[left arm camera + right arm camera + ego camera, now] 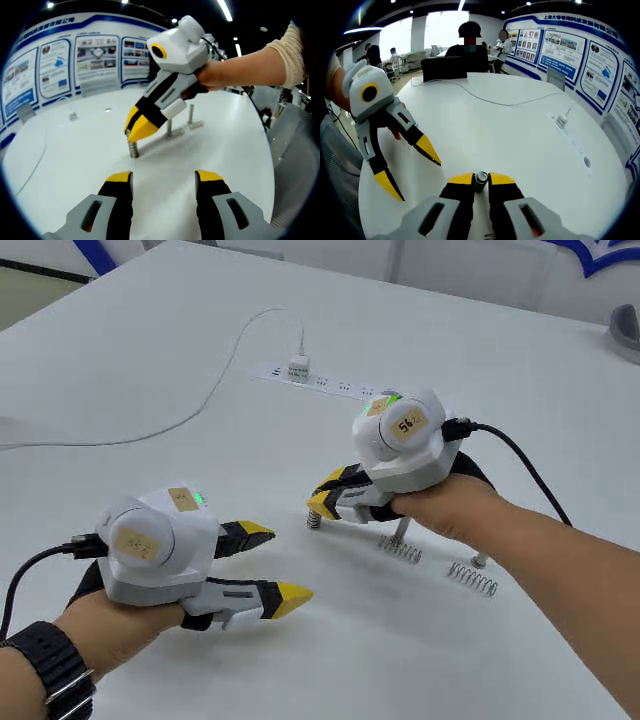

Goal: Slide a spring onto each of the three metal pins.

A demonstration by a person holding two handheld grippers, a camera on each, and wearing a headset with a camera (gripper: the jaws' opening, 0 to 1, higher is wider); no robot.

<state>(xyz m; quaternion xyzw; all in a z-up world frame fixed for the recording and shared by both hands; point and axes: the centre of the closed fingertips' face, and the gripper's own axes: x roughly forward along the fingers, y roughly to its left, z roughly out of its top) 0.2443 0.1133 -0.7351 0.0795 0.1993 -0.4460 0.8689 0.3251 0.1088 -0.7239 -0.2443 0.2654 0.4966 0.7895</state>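
Starting at the left of the head view, the left gripper (275, 562) hovers low over the white table (150, 360), its yellow-tipped jaws spread wide with nothing between them. The left gripper view shows the same open gap, with bare tabletop beyond the tips. Farther back, a white cable (200, 405) curves across the table to a charger plugged into a power strip (330, 383).

Right of the left gripper's tips stands a spring (314, 520), upright on the table. The right gripper (322, 502) tilts down onto it, jaws drawn in on the spring's top. In the right gripper view the coil's round end (481, 180) sits pinched between the two yellow tips; in the left gripper view the spring (133, 148) hangs straight below them, its foot on the table. The pin inside it is hidden by the coils.

Further right, partly under the person's hand, the middle pin (402, 530) stands bare — a second spring (400, 549) lies flat at its base. Last comes the right-hand pin (479, 560), also bare, with a third spring (471, 579) lying just beside it.
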